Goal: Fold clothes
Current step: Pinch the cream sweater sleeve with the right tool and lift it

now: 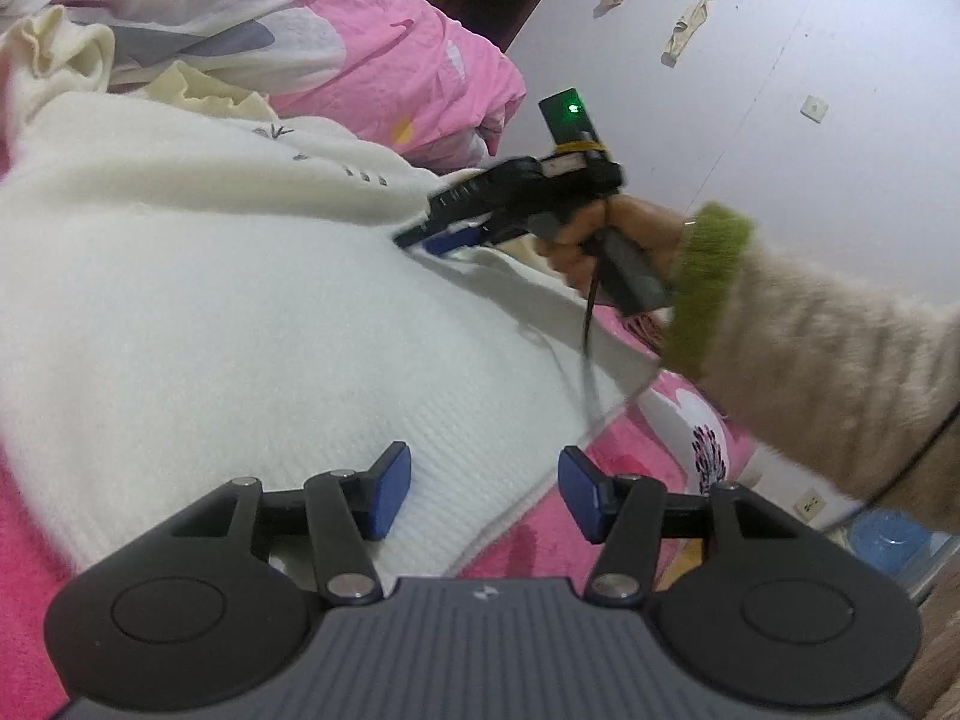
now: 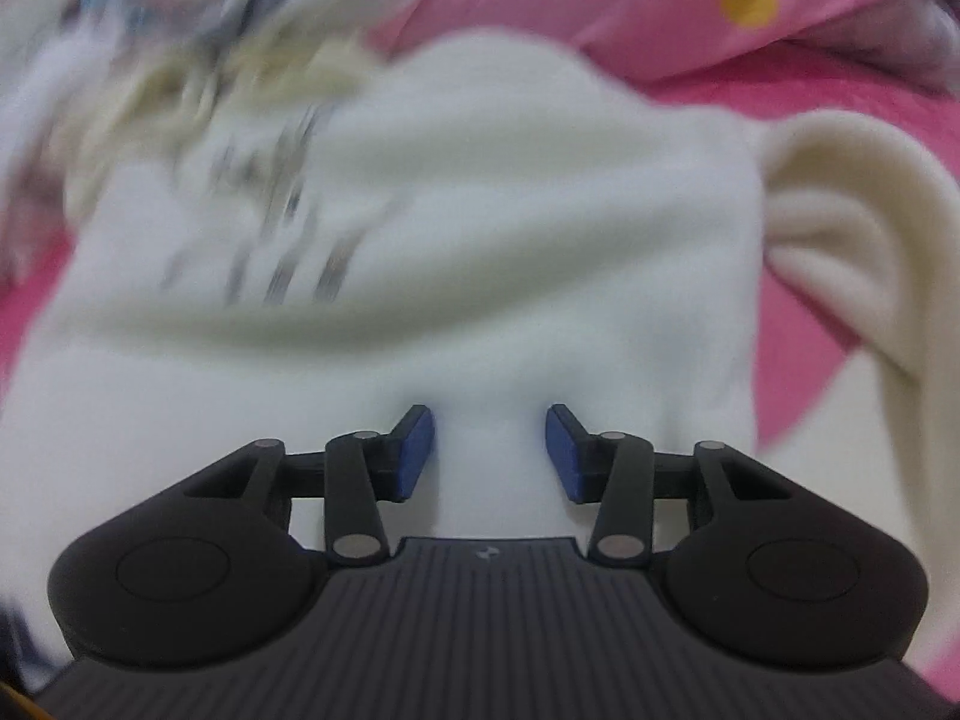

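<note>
White knit sweater [image 1: 228,312] lies spread across a pink bedsheet [image 1: 36,564]; the right gripper [image 2: 489,456] hovers over its middle, fingers parted and empty, while the left gripper [image 1: 485,495] stands open at its hem.

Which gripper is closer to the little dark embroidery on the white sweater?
Right. The right gripper sits on the white sweater just beside the embroidery. The left gripper hovers open over the sweater's near hem, far from that embroidery.
</note>
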### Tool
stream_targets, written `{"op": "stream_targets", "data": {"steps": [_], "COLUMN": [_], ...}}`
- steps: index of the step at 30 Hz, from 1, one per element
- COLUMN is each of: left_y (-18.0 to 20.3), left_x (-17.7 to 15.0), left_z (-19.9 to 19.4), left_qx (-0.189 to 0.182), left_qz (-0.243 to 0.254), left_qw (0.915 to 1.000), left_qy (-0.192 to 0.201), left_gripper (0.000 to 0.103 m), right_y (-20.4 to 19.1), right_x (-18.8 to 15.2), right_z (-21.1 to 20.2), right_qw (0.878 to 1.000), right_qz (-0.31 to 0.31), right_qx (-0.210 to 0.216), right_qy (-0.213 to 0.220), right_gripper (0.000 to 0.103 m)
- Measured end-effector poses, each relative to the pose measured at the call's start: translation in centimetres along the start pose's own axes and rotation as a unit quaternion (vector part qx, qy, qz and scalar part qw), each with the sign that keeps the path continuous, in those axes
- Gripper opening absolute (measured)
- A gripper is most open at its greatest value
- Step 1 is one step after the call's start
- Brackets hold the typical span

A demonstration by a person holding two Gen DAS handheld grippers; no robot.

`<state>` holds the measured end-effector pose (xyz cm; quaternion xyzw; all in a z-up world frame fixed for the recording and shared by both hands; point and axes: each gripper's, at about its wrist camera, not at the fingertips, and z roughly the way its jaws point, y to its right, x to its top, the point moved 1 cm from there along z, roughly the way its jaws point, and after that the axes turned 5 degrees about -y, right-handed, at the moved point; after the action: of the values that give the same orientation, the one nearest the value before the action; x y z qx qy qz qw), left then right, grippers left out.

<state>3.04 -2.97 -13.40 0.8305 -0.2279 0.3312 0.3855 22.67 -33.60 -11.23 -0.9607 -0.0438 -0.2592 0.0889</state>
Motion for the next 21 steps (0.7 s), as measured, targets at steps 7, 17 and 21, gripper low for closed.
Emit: {"op": "stream_targets", "data": {"steps": [7,17,21], "left_y": [0.1,0.8,0.9], "left_x": [0.2,0.1,0.0], "left_z": [-0.1,0.3,0.4], "left_qx": [-0.008,0.013,0.019], "left_qz": [-0.003,0.021,0.026], "left_qw": [1.0,0.9997,0.9995], "left_qy": [0.001,-0.003,-0.003], "left_gripper": [0.058,0.058,0.058], "right_y": [3.3,3.9,4.7], "right_x": [-1.4,-7.3,-6.8], "right_z": [-5.4,-5.6,-7.8], "right_qw": [0.996,1.0,0.999], "right_qz": [0.056,-0.009,0.02], "right_qx": [0.013,-0.008,0.01], "right_qy": [0.072,0.024,0.044], "right_gripper": [0.039,0.037,0.036]}}
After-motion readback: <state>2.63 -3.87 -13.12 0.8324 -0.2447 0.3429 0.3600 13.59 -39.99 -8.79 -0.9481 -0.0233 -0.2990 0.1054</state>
